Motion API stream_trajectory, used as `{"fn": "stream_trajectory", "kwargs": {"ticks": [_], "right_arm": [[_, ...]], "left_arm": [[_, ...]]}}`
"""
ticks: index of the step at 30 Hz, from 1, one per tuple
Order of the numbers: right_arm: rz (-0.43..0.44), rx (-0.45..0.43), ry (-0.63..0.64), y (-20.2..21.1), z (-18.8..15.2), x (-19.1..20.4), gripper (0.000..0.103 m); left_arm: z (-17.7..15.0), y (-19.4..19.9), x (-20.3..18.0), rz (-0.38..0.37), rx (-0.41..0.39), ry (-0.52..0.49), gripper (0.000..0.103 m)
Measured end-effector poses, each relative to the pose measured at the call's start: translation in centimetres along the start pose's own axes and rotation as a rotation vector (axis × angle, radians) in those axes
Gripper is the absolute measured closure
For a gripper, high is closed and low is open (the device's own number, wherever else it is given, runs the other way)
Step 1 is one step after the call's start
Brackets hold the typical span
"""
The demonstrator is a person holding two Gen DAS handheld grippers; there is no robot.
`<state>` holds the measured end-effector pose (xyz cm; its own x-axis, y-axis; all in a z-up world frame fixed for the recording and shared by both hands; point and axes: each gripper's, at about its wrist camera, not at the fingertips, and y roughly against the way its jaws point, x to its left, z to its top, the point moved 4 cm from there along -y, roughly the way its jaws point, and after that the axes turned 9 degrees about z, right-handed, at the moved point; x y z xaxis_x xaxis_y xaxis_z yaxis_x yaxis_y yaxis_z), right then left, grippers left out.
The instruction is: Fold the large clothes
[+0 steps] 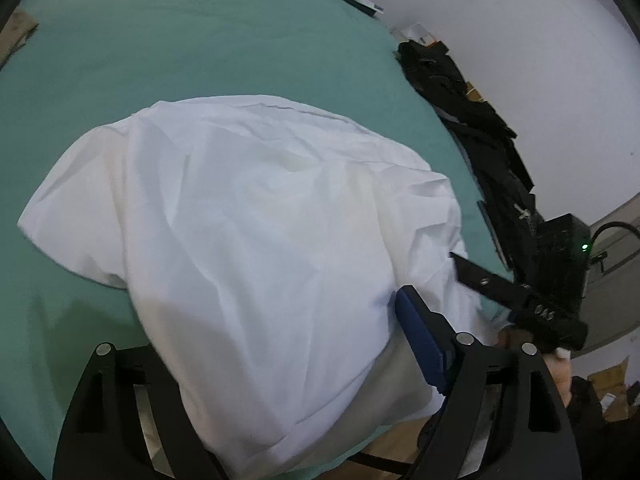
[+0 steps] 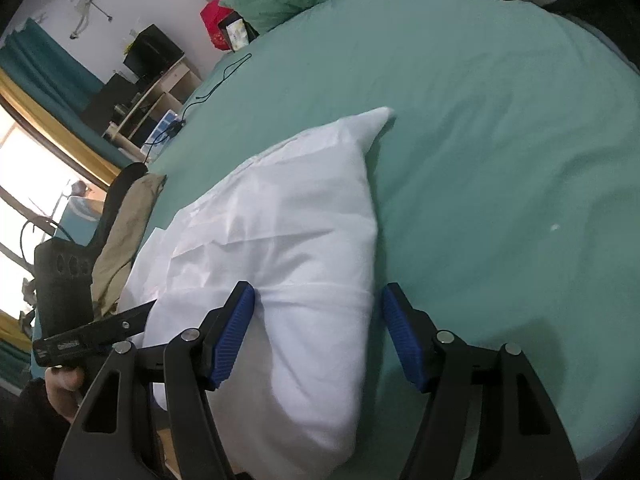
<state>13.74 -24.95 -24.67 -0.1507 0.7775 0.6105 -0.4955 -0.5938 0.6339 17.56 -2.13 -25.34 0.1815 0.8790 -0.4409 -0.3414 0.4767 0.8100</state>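
White garment (image 1: 248,248) lying part-folded at the near edge of the green bed (image 1: 200,40); left gripper (image 1: 280,360) spread wide, right gripper (image 2: 316,336) straddling its corner unclamped; folds remain

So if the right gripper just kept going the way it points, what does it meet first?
The white cloth. The right gripper has its blue fingers open on either side of the cloth's near end, so it would run into that fold first, then likely the green bedsheet beneath, though depth is unclear.
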Motion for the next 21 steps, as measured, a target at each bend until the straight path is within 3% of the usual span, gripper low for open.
{"fn": "stream_trajectory", "kwargs": {"ticks": [7,9,11,13,15,17,21], "right_arm": [[0.048,-0.016,0.015,-1.2,-0.4,0.5,0.036],[0.056,-0.011,0.019,-1.5,-0.2,0.7,0.036],[0.064,-0.009,0.025,-1.8,-0.3,0.9,0.036],[0.077,-0.003,0.038,-2.2,-0.4,1.5,0.036],[0.077,-0.011,0.046,-2.3,-0.5,1.8,0.041],[0.095,-0.02,0.028,-2.3,-0.6,1.8,0.053],[0.113,-0.035,0.017,-1.8,-0.4,2.0,0.066]], "left_arm": [[0.1,-0.8,-0.6,0.058,-0.017,-0.041,0.021],[0.2,-0.8,-0.5,0.071,-0.032,-0.041,0.032],[0.3,-0.7,0.0,0.068,-0.051,-0.012,0.06],[0.2,-0.7,0.3,0.066,-0.068,0.009,0.07],[0.1,-0.7,-0.2,0.099,-0.086,-0.024,0.074],[0.0,-0.5,-0.7,0.133,-0.101,-0.049,0.078],[-0.4,0.5,-1.4,0.146,-0.124,-0.049,0.081]]}}
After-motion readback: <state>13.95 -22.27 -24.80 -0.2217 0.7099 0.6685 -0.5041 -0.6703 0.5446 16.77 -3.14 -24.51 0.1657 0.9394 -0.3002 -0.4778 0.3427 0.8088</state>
